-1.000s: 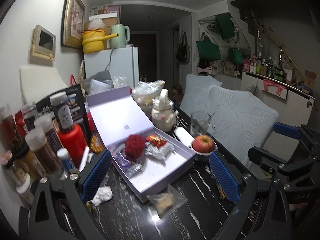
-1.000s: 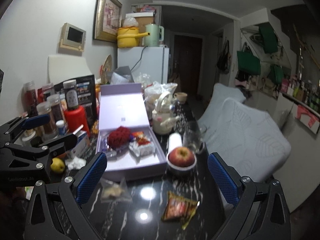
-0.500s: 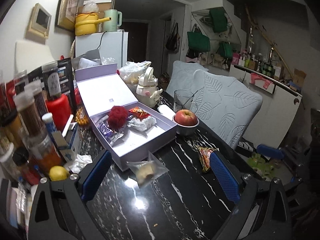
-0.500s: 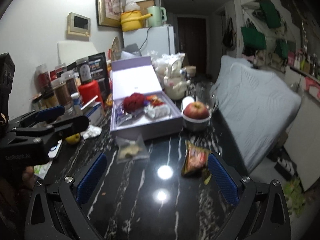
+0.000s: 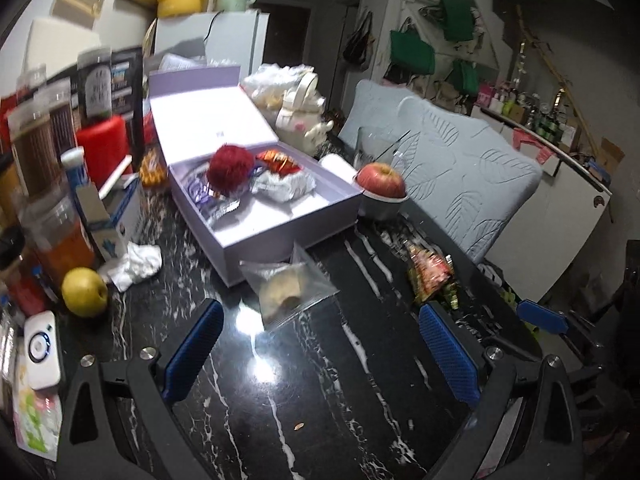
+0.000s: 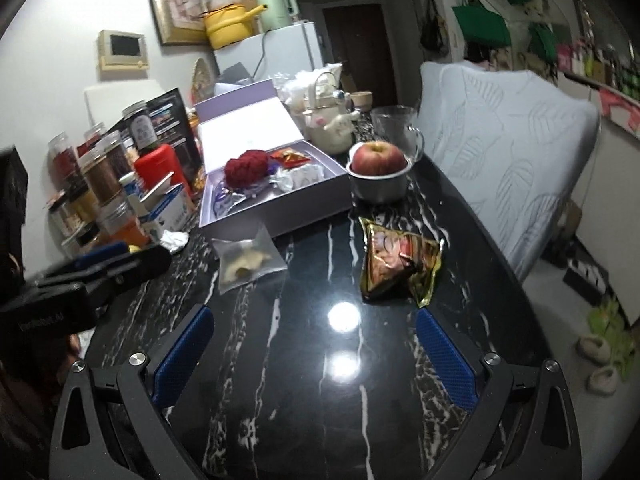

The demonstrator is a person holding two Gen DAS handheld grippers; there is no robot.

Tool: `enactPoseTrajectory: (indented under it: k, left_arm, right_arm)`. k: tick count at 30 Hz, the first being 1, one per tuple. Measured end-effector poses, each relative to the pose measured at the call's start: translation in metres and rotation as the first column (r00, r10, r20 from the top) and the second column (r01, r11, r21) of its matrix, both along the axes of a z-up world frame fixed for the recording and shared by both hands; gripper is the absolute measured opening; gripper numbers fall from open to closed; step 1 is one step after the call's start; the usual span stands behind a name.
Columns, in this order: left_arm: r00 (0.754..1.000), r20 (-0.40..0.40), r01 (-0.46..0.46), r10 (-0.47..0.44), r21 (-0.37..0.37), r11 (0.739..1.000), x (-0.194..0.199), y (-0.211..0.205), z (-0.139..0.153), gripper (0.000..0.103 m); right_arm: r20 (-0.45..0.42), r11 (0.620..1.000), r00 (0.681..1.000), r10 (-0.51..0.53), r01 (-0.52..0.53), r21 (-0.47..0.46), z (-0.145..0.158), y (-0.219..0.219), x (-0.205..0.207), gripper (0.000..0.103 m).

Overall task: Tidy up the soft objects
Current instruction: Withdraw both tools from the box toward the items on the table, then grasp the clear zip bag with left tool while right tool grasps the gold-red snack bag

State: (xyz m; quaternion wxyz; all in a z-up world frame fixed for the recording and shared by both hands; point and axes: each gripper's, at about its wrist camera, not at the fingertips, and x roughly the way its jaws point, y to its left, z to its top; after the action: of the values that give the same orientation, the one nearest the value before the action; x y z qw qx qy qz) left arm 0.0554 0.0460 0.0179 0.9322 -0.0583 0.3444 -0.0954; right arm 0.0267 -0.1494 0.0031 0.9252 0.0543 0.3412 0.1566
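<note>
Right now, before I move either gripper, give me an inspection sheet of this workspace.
Surface: black marble-patterned table, glossy, with lamp glare.
Job's things: open lilac box holding a red pompom and wrapped snacks; clear pouch and gold snack packet lie apart on the table outside it.
Clutter: red apple in a metal bowl; yellow fruit; crumpled tissue; spice jars; teapot.
Grippers: left gripper and right gripper both open, empty, above the table.
Cables: one cord down the fridge.
Surroundings: leaf-quilted sofa; green bags hung on the wall.
</note>
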Motion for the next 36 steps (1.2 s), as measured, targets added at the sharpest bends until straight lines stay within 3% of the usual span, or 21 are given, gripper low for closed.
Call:
enactPoseTrajectory:
  k: [9,28,36]
  left_arm:
    - [0.995,-0.081,-0.051,0.051,0.002,0.999,0.027,0.002,-0.025,0.1]
    - [0.979,-0.159,-0.13,0.128,-0.004,0.991,0.075,0.006,-0.047,0.1]
    - [0.973,-0.183,-0.143,0.137,-0.02,0.989,0.087,0.011,-0.052,0.1]
  right_arm:
    - [-0.031,0.998,0.999,-0.036,0.034,-0.046,-0.021,-0.004,0.031,0.102]
    - [-0.218,0.979,0.957,-0.19,0.168,-0.117,-0.06,-0.011,0.138,0.103]
    - [-0.208,0.971,0.961,-0.185,0.146,-0.189,-0.068,0.0,0.155,0.103]
